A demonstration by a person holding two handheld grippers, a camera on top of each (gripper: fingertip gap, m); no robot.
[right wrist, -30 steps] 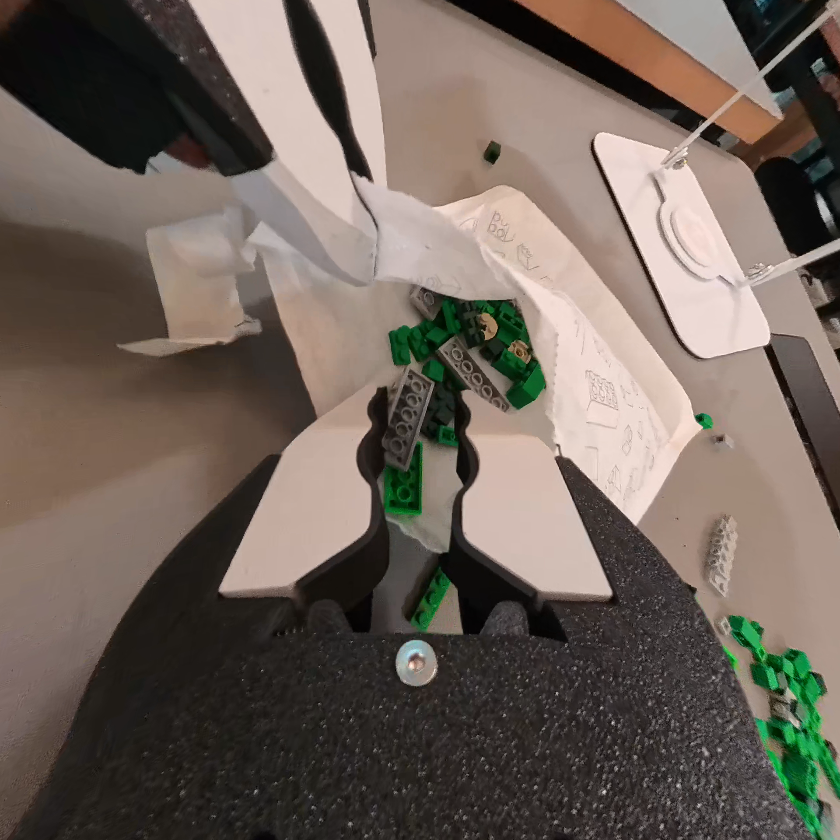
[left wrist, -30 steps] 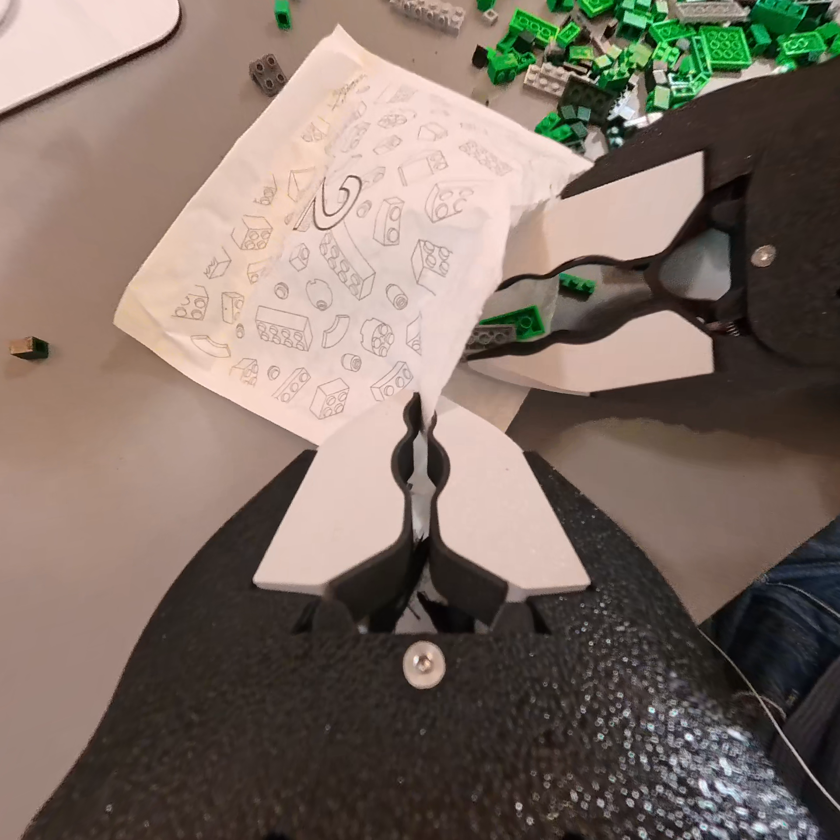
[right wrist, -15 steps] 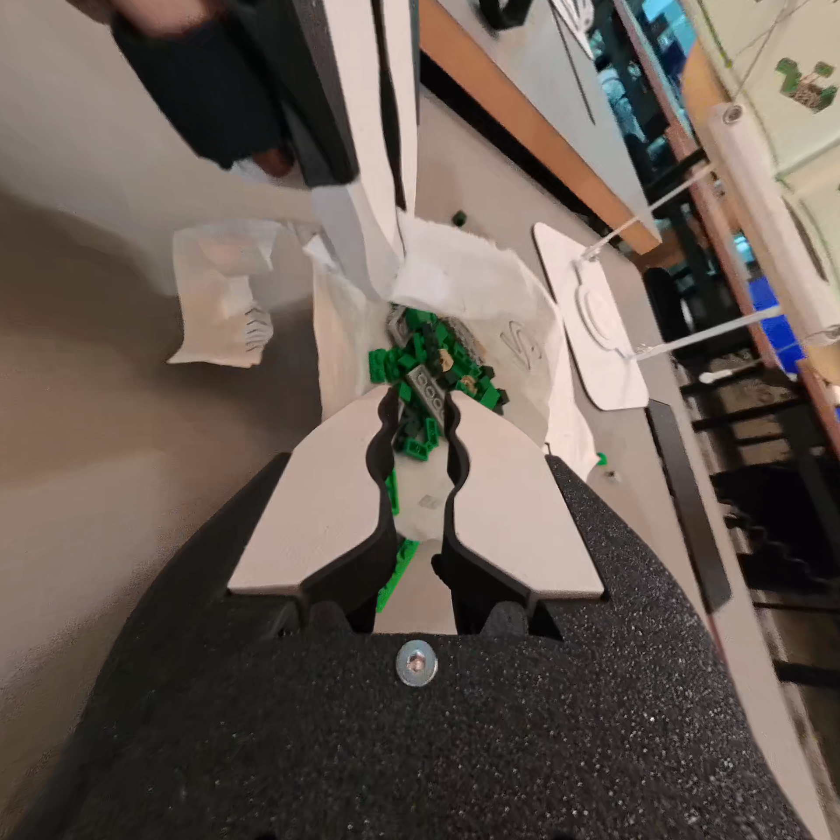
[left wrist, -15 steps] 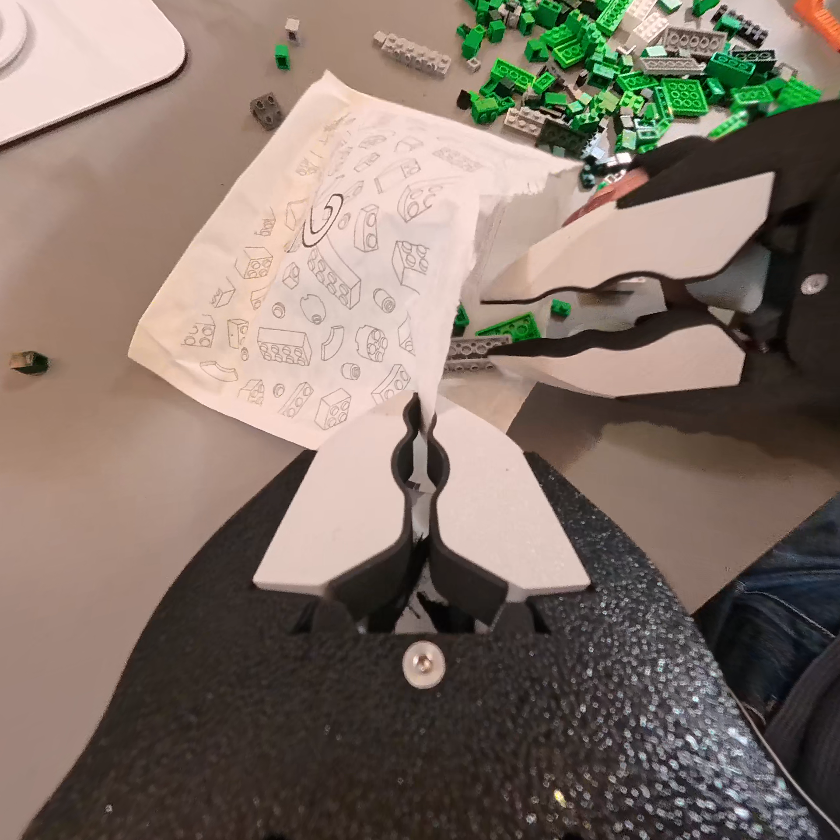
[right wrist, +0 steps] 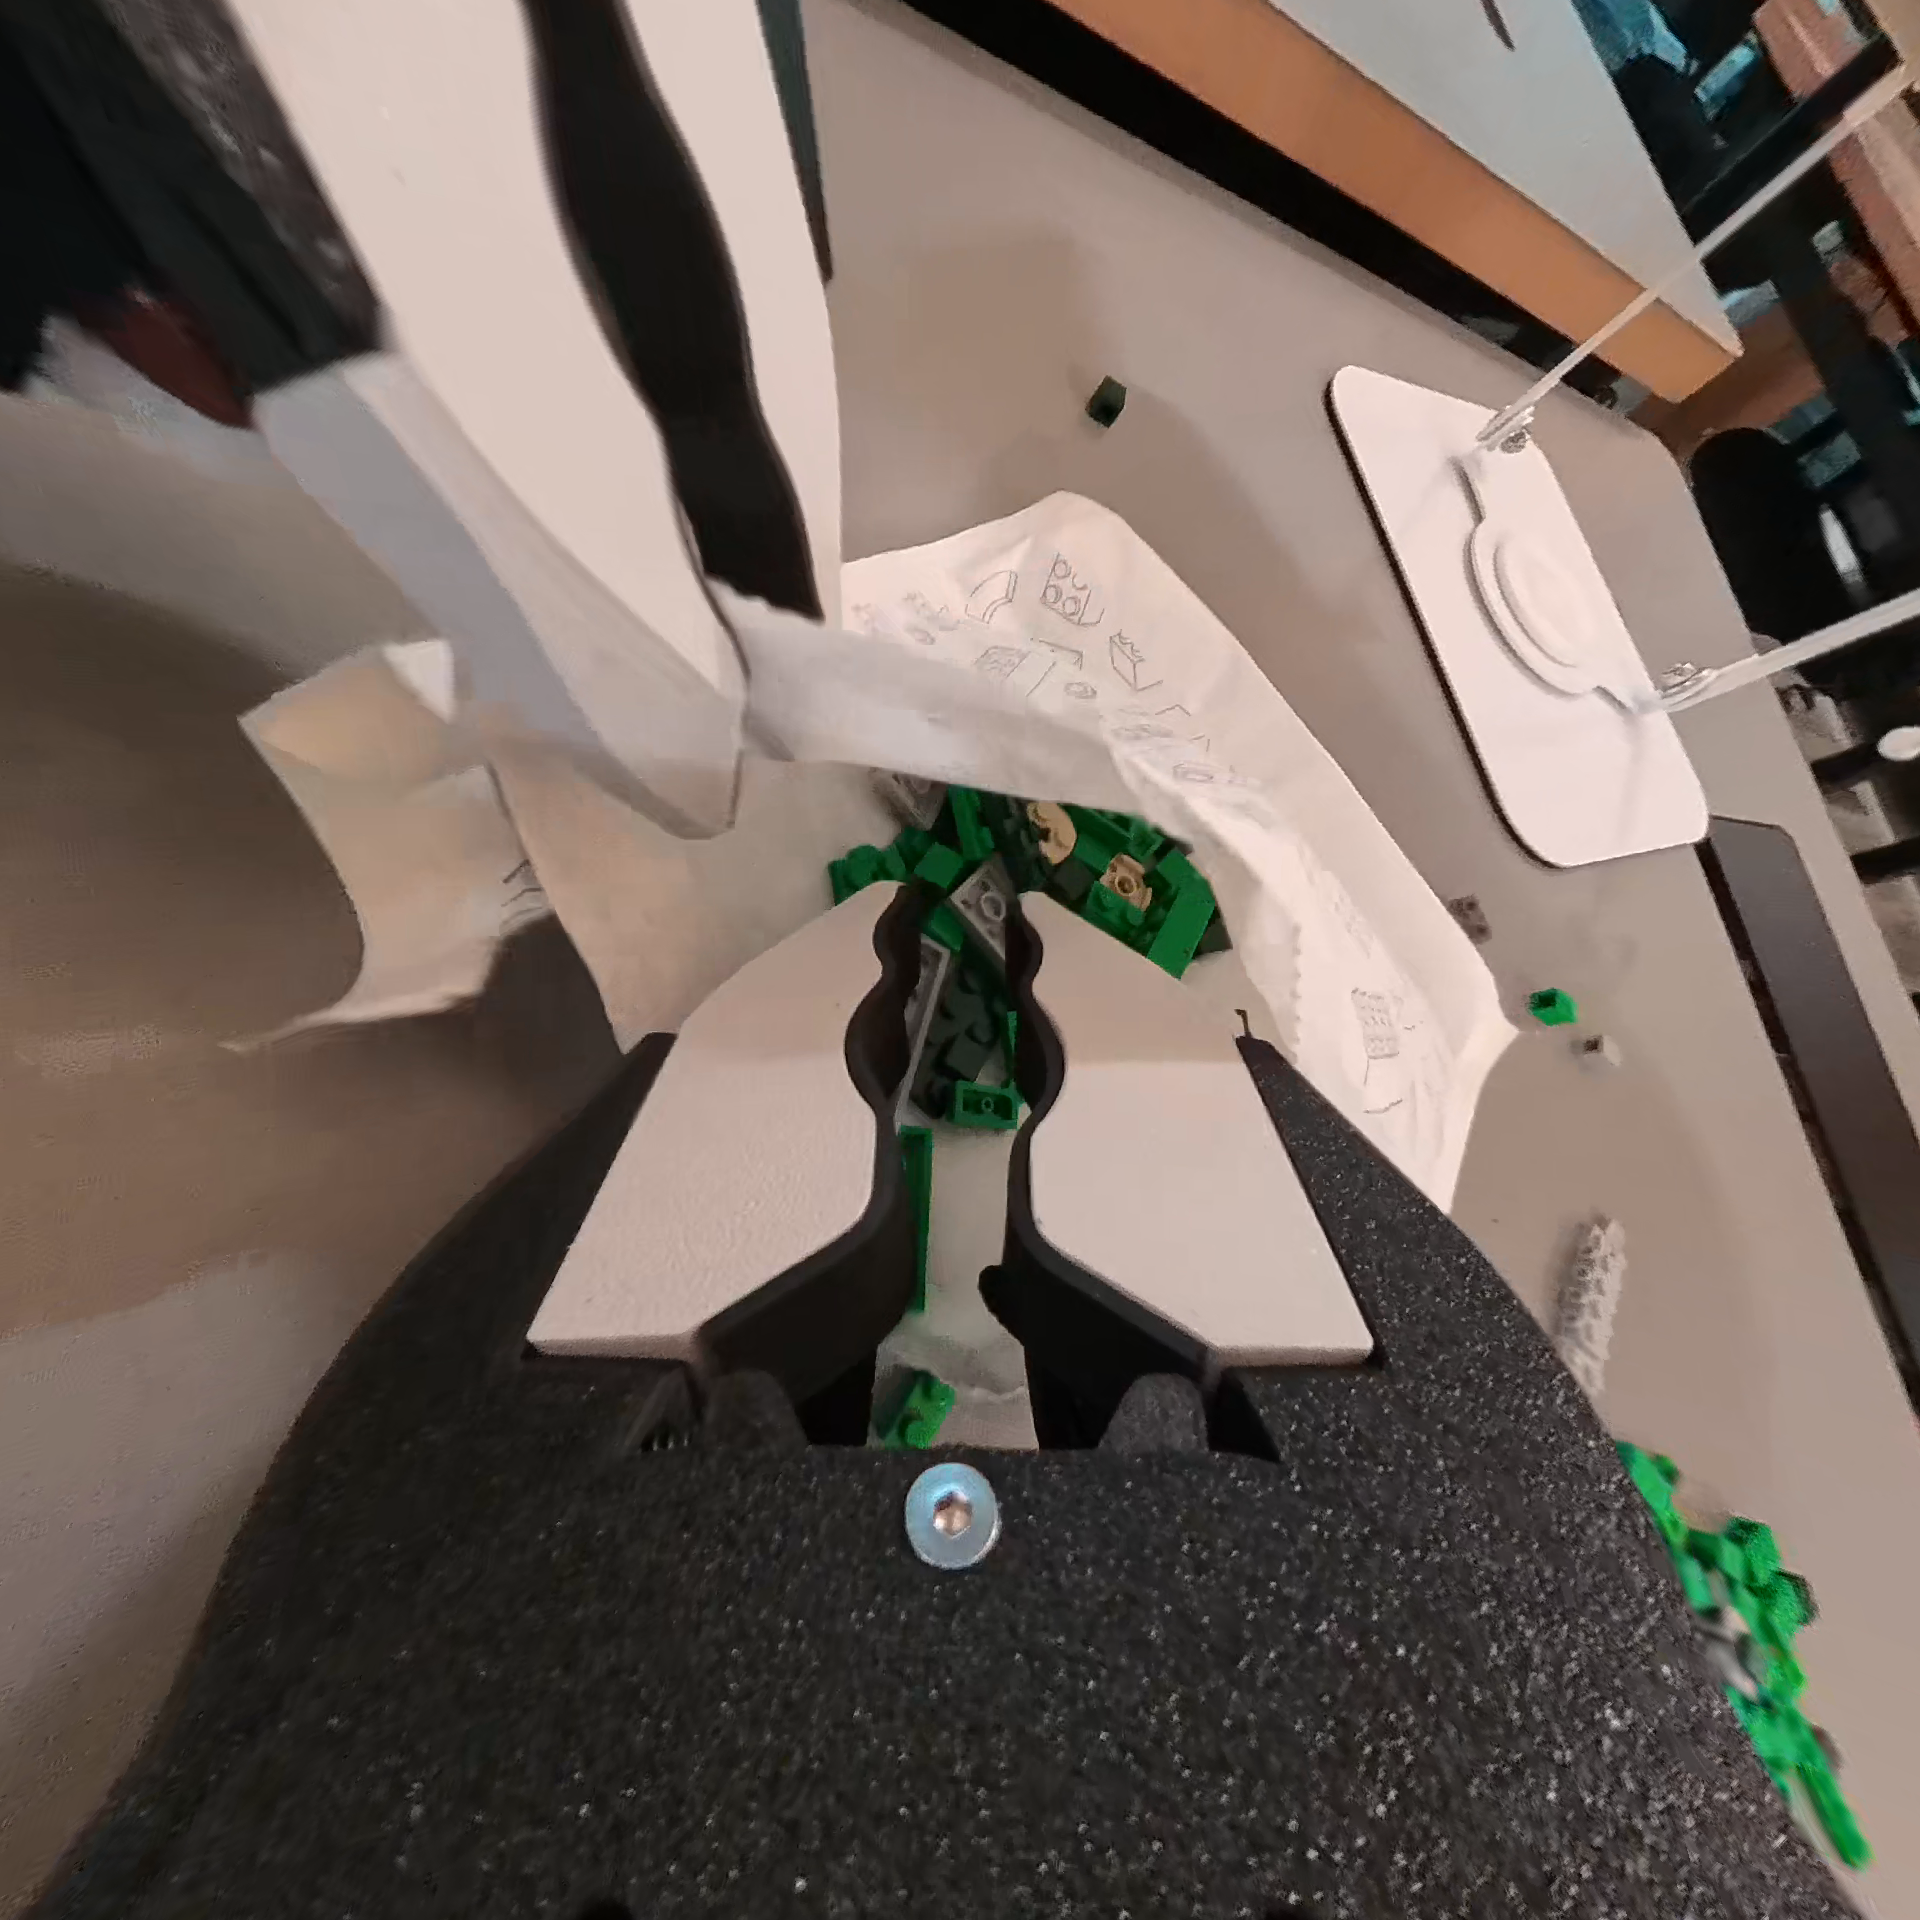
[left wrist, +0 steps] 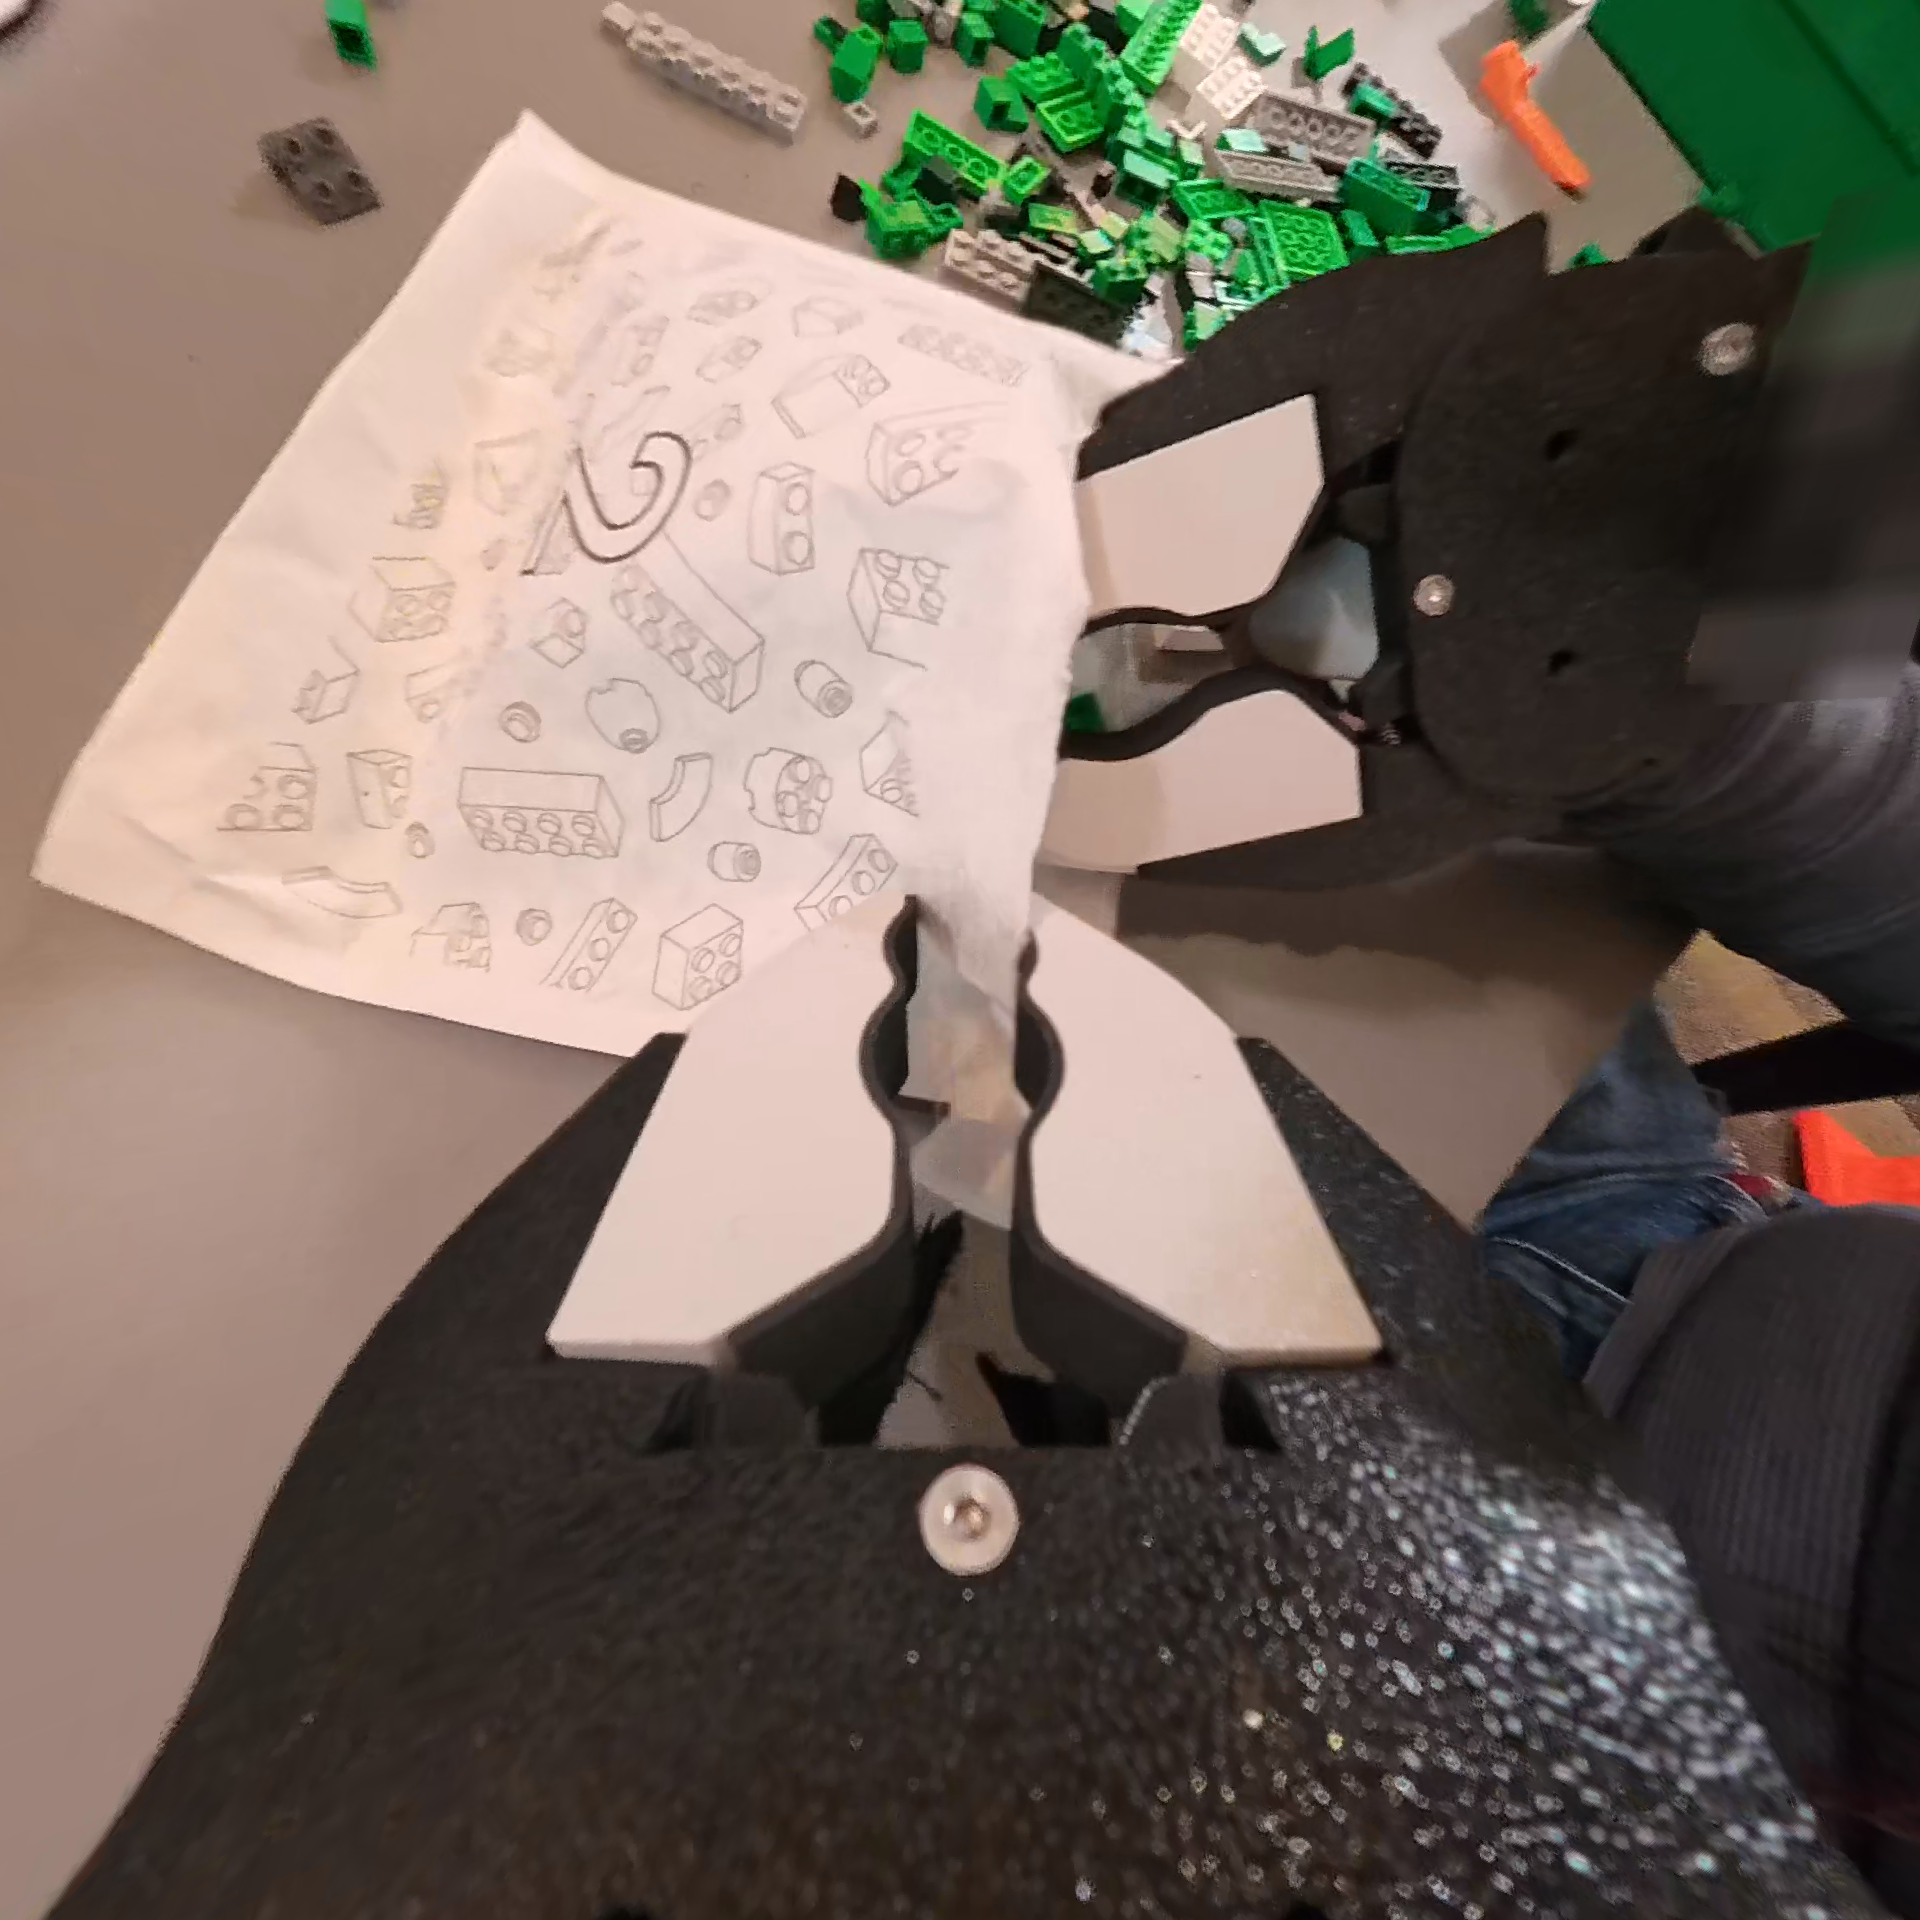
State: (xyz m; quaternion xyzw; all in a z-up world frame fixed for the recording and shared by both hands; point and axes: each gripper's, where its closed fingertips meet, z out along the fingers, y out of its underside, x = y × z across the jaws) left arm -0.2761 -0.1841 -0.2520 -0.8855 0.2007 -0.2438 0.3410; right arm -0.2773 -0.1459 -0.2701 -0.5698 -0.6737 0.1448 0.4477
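Observation:
A white paper bag [left wrist: 623, 623] printed with brick outlines lies on the grey table. My left gripper [left wrist: 971, 925] is shut on its torn upper edge and holds that edge up; it also shows in the right wrist view [right wrist: 769, 613]. My right gripper [right wrist: 964, 904] is narrowly open, with its fingertips pushed into the bag's mouth. Its fingers [left wrist: 1195, 520] enter from the right, the tips hidden by paper. Green and grey bricks [right wrist: 1122, 894] lie inside the bag [right wrist: 1299, 831], just ahead of and between the right fingers.
A big pile of loose green and grey bricks [left wrist: 1143, 156] lies beyond the bag. An orange tool [left wrist: 1527, 125] and a green box [left wrist: 1766, 83] are at the far right. A torn paper scrap [right wrist: 395, 831] and a white pad [right wrist: 1507, 623] lie on the table. A person's leg [left wrist: 1621, 1195] is close. The gap from one gripper's tips to the other's is roughly 4 cm.
My right gripper has pushed deeper into the bag's mouth and its jaws have narrowed. My left gripper still holds the bag's edge, which now lies lower and flatter.

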